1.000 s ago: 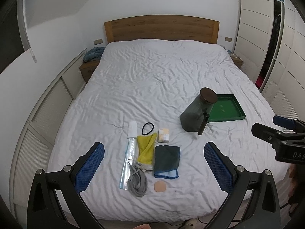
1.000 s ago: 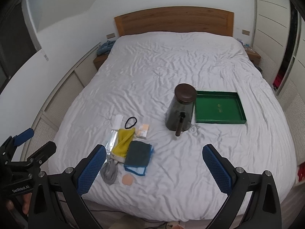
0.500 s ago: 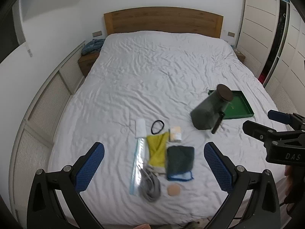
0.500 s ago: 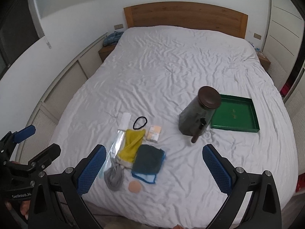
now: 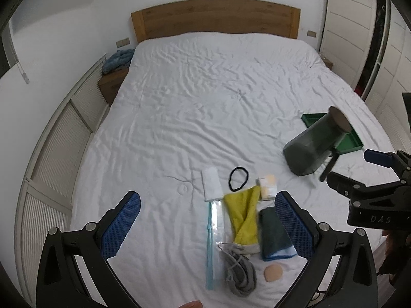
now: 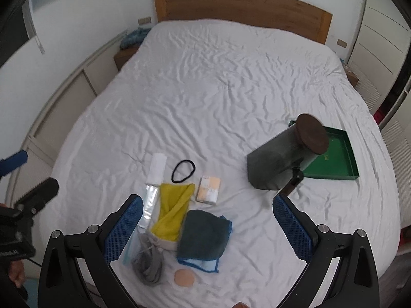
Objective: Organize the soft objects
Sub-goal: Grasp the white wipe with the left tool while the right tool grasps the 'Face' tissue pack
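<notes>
Both cameras sit closer to the bed (image 5: 205, 97) than before; left gripper (image 5: 208, 220) and right gripper (image 6: 208, 220) gape wide, empty.

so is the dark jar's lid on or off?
On. The brown lid sits over the dark jar, covering its mouth. Contents cannot be told.

Home bedroom: bed (image 5: 205, 107), wooden headboard (image 5: 215, 16), wardrobe (image 5: 352, 12).
</notes>
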`<state>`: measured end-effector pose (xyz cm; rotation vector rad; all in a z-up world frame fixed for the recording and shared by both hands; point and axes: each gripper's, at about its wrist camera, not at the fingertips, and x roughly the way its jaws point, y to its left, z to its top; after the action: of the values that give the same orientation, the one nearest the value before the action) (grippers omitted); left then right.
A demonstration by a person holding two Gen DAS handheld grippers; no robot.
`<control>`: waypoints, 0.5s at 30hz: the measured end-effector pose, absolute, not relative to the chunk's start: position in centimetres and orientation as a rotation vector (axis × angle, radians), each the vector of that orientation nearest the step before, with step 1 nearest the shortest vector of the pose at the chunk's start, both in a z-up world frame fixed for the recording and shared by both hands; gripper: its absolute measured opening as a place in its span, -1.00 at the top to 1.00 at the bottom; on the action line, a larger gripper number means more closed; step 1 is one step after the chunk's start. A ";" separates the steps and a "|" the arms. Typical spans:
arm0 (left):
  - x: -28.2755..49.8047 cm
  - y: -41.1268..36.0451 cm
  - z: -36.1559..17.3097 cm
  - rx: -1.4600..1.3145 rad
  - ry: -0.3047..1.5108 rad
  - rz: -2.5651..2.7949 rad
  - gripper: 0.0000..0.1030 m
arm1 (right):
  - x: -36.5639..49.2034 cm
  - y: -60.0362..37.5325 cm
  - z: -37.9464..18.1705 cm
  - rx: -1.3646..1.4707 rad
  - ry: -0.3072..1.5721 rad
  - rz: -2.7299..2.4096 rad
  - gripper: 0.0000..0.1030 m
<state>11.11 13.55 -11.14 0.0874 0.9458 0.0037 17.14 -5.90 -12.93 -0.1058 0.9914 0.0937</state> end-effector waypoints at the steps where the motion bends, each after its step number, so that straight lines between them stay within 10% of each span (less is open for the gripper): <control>1: 11.7 13.8 -12.0 0.093 0.954 0.011 -0.98 | 17.8 -6.0 -13.6 -0.113 0.997 0.094 -0.99; 15: 20.5 15.3 -26.2 -0.010 1.105 -0.009 -0.98 | 29.3 -8.7 -30.0 -0.125 1.107 0.149 -0.99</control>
<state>20.50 15.30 -26.16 -0.0100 1.1049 -0.0088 29.31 -8.74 -29.98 -0.1249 1.1072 0.1495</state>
